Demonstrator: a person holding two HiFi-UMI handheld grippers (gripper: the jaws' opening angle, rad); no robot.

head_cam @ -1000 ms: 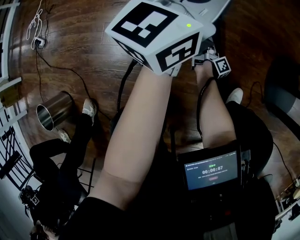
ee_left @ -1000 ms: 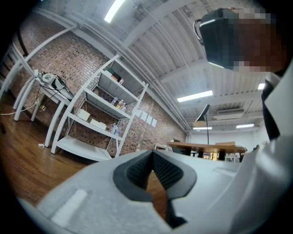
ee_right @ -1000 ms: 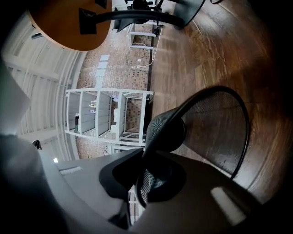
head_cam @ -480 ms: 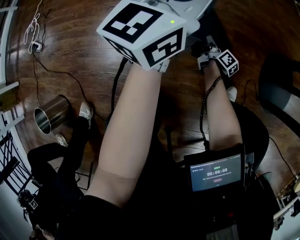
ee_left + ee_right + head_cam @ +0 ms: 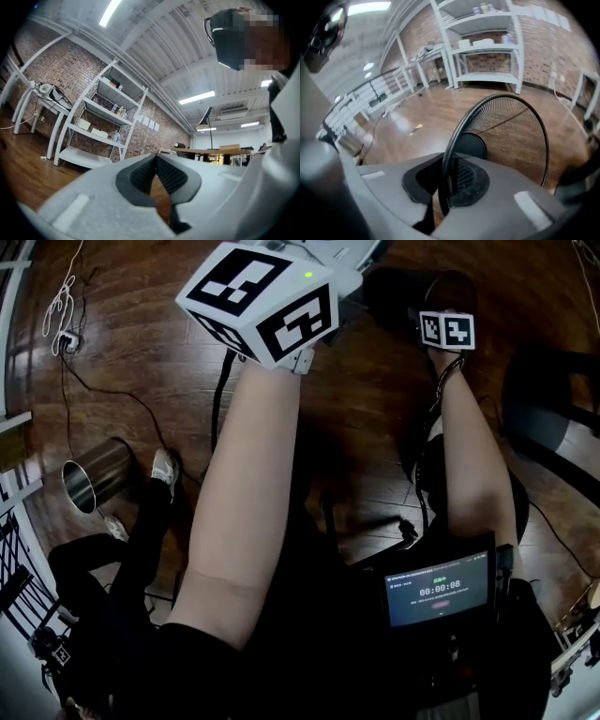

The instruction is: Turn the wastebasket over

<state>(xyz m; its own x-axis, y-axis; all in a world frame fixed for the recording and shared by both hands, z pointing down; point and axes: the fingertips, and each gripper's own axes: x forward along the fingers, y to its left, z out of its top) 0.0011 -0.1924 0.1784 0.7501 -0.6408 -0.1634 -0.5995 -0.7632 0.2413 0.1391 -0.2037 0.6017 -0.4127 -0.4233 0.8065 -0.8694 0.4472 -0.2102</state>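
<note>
Right gripper view: noted right gripper (image 5: 449, 183) pinched tight on the black rim of the wire-mesh wastebasket (image 5: 511, 136). Rim edge-on between the pads, curving up and away from the claw. Mouth open toward the lens, solid round base visible deep inside, mesh wall off to the right above wood floor (image 5: 417, 112). Head view: wastebasket a dark shape at top, just beyond the right gripper, with the left gripper (image 5: 157, 161) off to its left. Left gripper view: claw closed narrow on nothing, aimed about level toward white shelving (image 5: 96, 132).
</note>
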